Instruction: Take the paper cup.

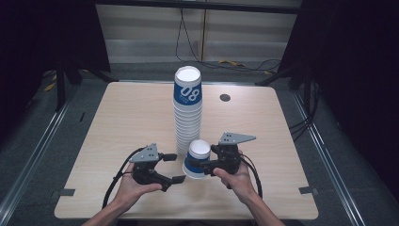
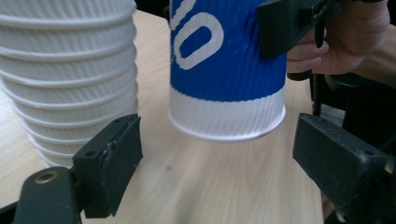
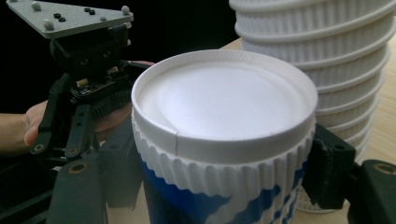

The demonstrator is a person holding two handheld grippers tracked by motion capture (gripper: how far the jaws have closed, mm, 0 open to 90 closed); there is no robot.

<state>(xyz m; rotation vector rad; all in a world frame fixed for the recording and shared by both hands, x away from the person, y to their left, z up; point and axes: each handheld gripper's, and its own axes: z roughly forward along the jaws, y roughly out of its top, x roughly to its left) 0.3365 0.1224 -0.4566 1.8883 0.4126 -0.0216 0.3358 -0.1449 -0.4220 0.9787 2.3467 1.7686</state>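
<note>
Count: two hand-held grippers, one tall stack of paper cups (image 1: 187,106), one single paper cup (image 1: 196,159) apart from it, one wooden bench (image 1: 122,117). All cups sit upside down, white ribbed bases up, blue band with white lettering on the walls.

Left side: the left hand-held gripper (image 1: 173,168) lies low at the near left of the bench, held in the person's left hand (image 1: 134,186). Its jaws stand wide and empty, pointing right toward the single cup. In the left gripper view the cup's rim (image 2: 227,126) hangs tilted between the two jaws, clear of both; the stack's lower rims (image 2: 65,84) sit just beside the left jaw.

Middle: the stack stands upright at the bench centre, reaching toward the far edge. The single cup is just near of the stack's foot, tilted, its rim lifted off the wood on one side.

Right side: the right hand-held gripper (image 1: 203,163), in the right hand (image 1: 235,176), has its jaws narrowed onto the single cup's wall, one jaw each side, below the white base (image 3: 224,100).

Open room: broad bare wood left and right of the stack; a dark round hole (image 1: 225,97) lies at the far right. Near edge is close behind both hands.
</note>
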